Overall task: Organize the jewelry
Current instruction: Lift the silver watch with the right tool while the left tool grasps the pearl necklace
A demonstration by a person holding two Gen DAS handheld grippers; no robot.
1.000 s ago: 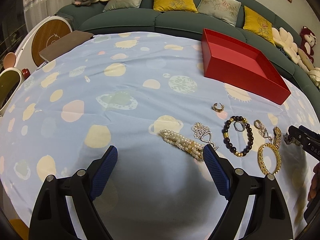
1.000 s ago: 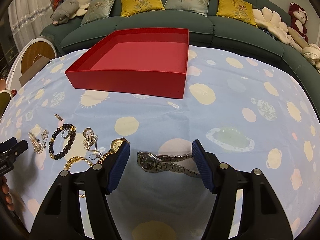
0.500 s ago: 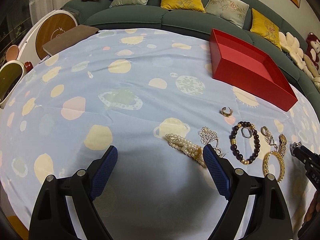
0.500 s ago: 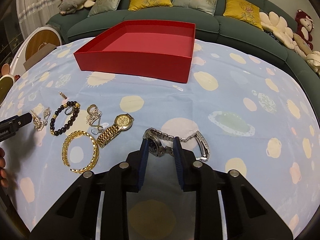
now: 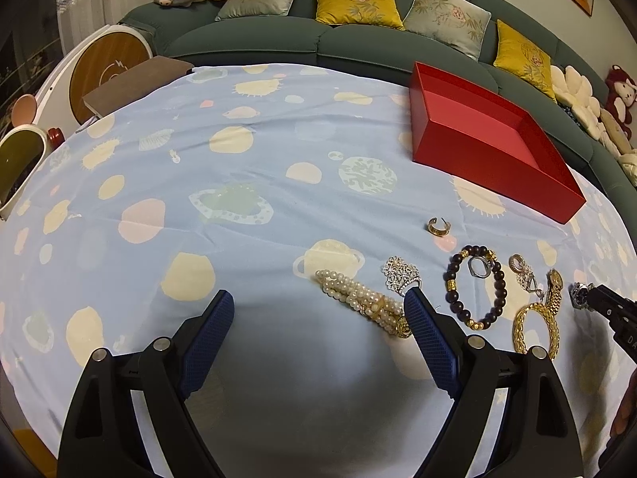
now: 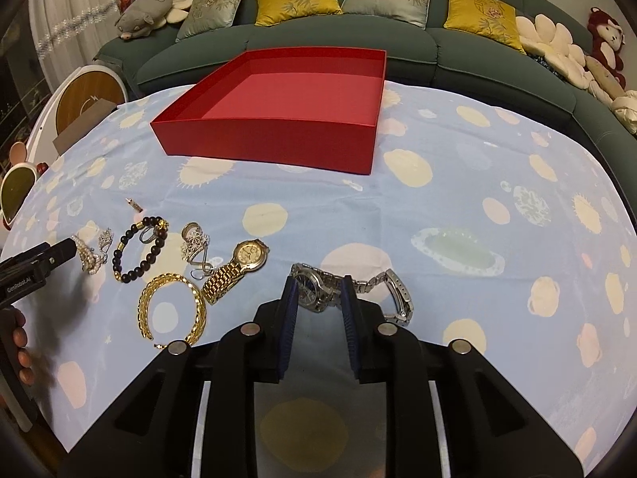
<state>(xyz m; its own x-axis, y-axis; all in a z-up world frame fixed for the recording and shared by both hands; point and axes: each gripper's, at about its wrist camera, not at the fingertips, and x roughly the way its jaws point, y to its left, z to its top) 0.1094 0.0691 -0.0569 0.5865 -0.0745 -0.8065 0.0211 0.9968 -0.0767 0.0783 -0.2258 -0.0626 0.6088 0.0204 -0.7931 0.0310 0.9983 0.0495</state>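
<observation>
My right gripper [image 6: 317, 298] has its blue pads against both sides of a silver watch [image 6: 314, 285]; the jaws are opening slightly, and the band trails off to the right on the cloth. The left gripper [image 5: 318, 310] hangs open over bare tablecloth, with a pearl bracelet [image 5: 358, 298] just inside its right finger. Lined up between the two grippers are a dark bead bracelet [image 6: 137, 271], a gold chain bracelet [image 6: 199, 310] and a gold watch [image 6: 247, 255]. An empty red box [image 6: 270, 139] stands behind them.
A gold ring [image 5: 437, 226] lies alone in front of the red box [image 5: 477, 147]. Silver pendants and rings lie among the bracelets. A green sofa [image 6: 458, 51] with cushions curves round the far side of the table. A brown board [image 5: 135, 83] sits at the far left edge.
The right jaws, wide apart on either side of the silver watch a second ago, have closed onto it. The left gripper has stayed open in the same spot.
</observation>
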